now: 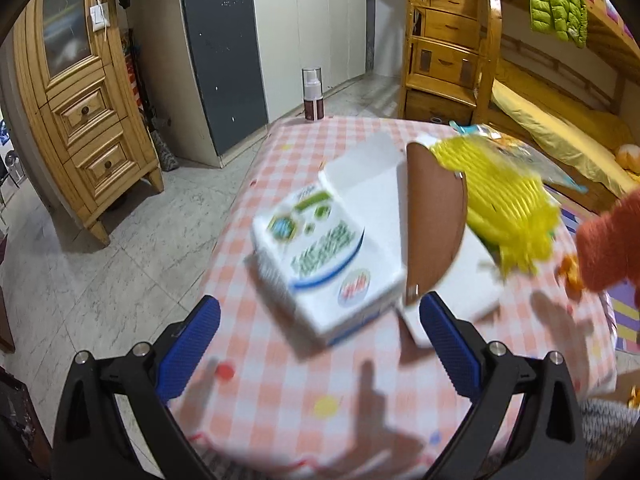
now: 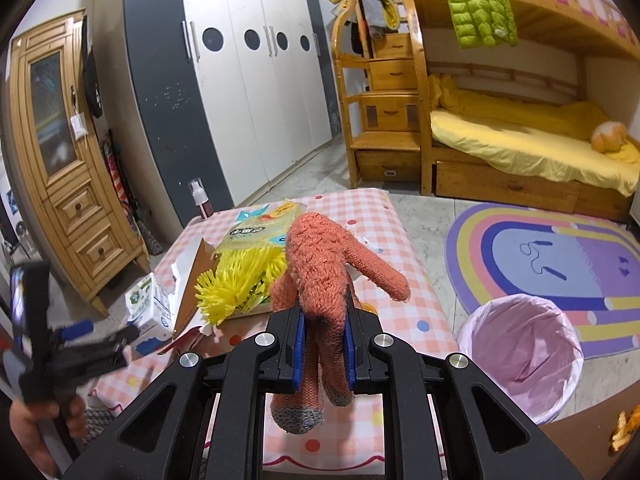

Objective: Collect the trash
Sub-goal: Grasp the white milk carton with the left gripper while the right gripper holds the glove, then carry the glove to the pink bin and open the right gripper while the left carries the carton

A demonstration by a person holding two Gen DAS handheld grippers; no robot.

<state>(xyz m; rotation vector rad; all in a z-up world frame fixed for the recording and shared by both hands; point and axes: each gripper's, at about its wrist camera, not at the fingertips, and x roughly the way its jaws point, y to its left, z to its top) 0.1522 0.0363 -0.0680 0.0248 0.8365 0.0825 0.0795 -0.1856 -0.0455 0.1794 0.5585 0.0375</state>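
Observation:
My right gripper (image 2: 322, 352) is shut on an orange knitted glove (image 2: 324, 280), held above the pink checked table (image 2: 404, 308); the glove's fingers stick up and forward. The same glove (image 1: 608, 240) shows at the right edge of the left wrist view. My left gripper (image 1: 320, 308) is open, its blue pads either side of a white and green milk carton (image 1: 320, 264) lying just beyond them. In the right wrist view the left gripper (image 2: 104, 336) is blurred next to that carton (image 2: 150, 312). A bin with a pink liner (image 2: 520, 352) stands on the floor right of the table.
A torn white and brown cardboard box (image 1: 432, 220) and a yellow spiky item in a packet (image 2: 236, 284) lie mid-table. A spray bottle (image 1: 312, 94) stands at the far edge. Orange peel (image 2: 624, 428) lies at bottom right. A wooden cabinet, a wardrobe and a bunk bed surround the table.

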